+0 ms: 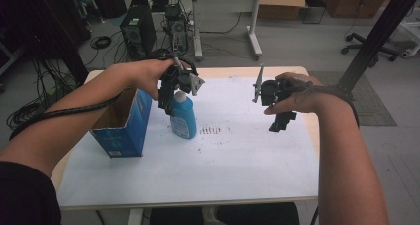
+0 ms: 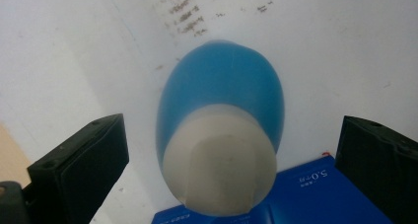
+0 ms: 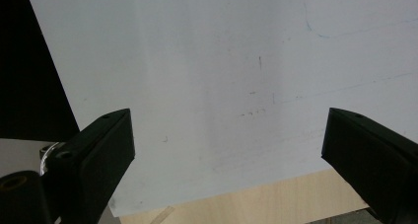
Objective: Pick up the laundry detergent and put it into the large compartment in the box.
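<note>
The left hand-held gripper is positioned directly above the blue bottle, pointing downward, with its jaws spread wide and released; in the left gripper view the bottle's white cap sits between the two jaws, touching neither. The blue bottle stands upright on the white sheet that covers the bench. Just beside the bottle, on its left in the high view, stands an open blue carton with its flaps raised; whether the two touch cannot be told. A patch of dark marks lies on the sheet just to the right of the bottle. The right hand-held gripper is held well apart from the bottle, to its right, above the sheet near the bench's right edge. Its jaws are likewise spread wide and hold nothing; the right gripper view shows bare white sheet between them, with the light wooden bench edge below.
</note>
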`<state>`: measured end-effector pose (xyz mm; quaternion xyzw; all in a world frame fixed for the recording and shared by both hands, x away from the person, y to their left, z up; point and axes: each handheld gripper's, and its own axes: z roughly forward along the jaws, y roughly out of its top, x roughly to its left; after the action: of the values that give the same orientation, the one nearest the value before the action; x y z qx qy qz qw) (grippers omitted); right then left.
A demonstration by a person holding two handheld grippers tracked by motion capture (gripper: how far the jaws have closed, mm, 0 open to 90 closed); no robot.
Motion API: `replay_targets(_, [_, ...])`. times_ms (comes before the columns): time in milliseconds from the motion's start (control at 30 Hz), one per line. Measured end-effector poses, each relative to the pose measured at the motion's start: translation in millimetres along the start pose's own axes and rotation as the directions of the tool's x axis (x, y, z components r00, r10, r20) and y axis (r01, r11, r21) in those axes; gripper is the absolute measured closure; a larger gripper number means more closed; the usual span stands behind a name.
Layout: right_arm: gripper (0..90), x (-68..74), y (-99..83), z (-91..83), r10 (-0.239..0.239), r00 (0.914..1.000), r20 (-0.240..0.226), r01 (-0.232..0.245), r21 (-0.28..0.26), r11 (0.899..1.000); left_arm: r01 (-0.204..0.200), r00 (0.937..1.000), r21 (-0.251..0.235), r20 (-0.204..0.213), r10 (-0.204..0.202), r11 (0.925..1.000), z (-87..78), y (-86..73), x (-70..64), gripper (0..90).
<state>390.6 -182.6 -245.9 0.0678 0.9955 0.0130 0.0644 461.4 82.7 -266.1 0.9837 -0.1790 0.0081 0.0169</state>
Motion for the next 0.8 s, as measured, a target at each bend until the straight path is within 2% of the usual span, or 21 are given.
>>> replay_targets(167, [5.7, -0.3, 2.5, 0.2, -0.004, 1.0, 0.001, 0.004, -0.001, 1.0, -0.004, 0.9998, 0.006, -0.018, 0.004, 1.0, 1.8, -0.9, -0.6, 0.2])
replay_targets(433, [5.7, 0.6, 6.2, 1.7, -0.011, 0.9999, 0.002, 0.011, -0.009, 1.0, -0.015, 0.9995, 0.009, -0.028, 0.015, 0.9998, 8.3, 1.0, -2.7, 0.2])
replay_targets(633, [5.6, 1.4, 5.2, 2.9, -0.008, 1.0, 0.003, 0.008, -0.013, 1.0, -0.007, 0.9995, 0.02, -0.032, 0.008, 0.9998, 12.3, 2.3, -2.0, 0.2])
replay_targets(700, [5.7, 1.8, 4.6, 4.1, -0.007, 1.0, 0.002, 0.007, -0.009, 1.0, -0.018, 0.9994, 0.023, -0.029, 0.019, 0.9996, 13.3, 2.3, -1.4, 0.2])
replay_targets(800, [5.7, 2.1, 4.3, 5.0, -0.007, 1.0, 0.003, 0.007, -0.014, 1.0, -0.008, 0.9995, 0.025, -0.031, 0.009, 0.9997, 15.1, 1.2, -1.6, 0.2])
